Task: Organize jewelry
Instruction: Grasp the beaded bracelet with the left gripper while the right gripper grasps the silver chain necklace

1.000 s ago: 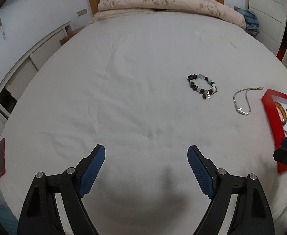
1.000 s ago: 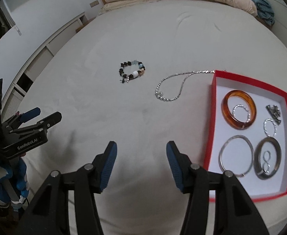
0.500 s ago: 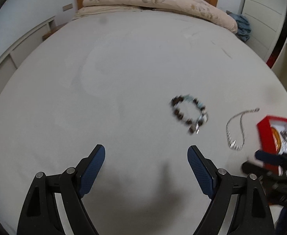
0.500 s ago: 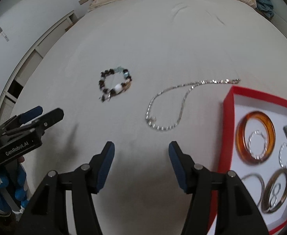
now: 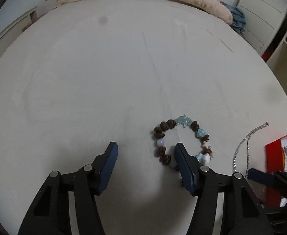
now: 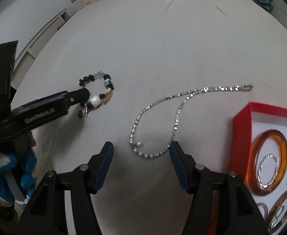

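Left wrist view: left claw (image 5: 145,152) just closing, still apart, right finger (image 5: 184,164) inside the bead bracelet (image 5: 182,139), left finger on bare bed (image 5: 104,68).

Right wrist view: right claw (image 6: 140,156) apart, straddling the silver necklace (image 6: 174,125) loop; red box (image 6: 241,137) at the bed's right edge.

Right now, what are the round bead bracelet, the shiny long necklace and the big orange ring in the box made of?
The bead bracelet: mostly dark brown matte beads, probably wood or seed, plus pale blue glassy ones, maybe stone or glass. The necklace: a thin silver-coloured chain that glints, so likely metal, with a small pearl-like bead. The orange bangle in the red box: see-through and glossy, looks like resin, plastic or amber.
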### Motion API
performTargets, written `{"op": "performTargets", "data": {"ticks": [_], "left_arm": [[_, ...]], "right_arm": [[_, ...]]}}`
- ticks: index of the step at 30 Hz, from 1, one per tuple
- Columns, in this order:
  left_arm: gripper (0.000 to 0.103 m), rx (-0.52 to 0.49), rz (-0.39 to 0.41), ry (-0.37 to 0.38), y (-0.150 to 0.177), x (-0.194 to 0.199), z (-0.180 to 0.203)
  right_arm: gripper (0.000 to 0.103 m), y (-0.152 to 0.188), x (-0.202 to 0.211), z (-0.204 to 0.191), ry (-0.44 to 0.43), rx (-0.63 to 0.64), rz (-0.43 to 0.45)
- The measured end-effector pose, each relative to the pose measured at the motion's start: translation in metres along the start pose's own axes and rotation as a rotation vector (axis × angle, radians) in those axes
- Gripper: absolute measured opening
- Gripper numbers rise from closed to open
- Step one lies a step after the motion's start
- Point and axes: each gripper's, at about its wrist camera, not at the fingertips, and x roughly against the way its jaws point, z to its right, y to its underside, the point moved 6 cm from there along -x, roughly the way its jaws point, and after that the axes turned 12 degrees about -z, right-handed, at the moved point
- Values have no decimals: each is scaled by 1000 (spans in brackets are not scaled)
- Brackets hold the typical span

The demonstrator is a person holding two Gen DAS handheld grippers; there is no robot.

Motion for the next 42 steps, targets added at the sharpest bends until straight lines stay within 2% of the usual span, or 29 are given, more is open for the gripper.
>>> {"op": "performTargets", "data": {"ticks": [2, 4, 5, 7, 11, 15, 16, 17, 24, 30, 31, 42], "left_arm": [[45, -26, 10, -14, -1, 0, 2], [11, -31, 20, -2, -1, 2, 1], [10, -27, 18, 22, 0, 3, 0], [9, -31, 19, 44, 6, 4, -2], [8, -54, 20, 43, 27, 12, -3], [8, -24, 12, 63, 52, 25, -10], [8, -14, 8, 65, 56, 27, -14], [8, -4, 5, 67, 60, 29, -17], [8, 42, 8, 63, 82, 49, -29], [8, 75, 38, 71, 84, 67, -27], [8, 76, 48, 70, 93, 73, -28], [8, 39, 185, 53, 103, 151, -3]], "right_arm": [[58, -5, -3, 2, -14, -12, 11], [58, -8, -5, 1, -25, -18, 23], [57, -9, -6, 2, -23, -14, 26], [56, -8, -7, -2, -11, 5, 29], [38, -1, -7, -3, -45, -3, 27], [27, 8, -8, -6, -63, 4, 21], [17, 9, -8, -6, -72, 1, 19], [12, 10, -7, -7, -83, -5, 18], [8, 27, 4, -25, -110, 47, 55], [7, 34, 31, -53, -144, 102, 101], [7, 33, 37, -57, -149, 105, 113], [7, 62, 133, -63, -209, 114, 262]]}}
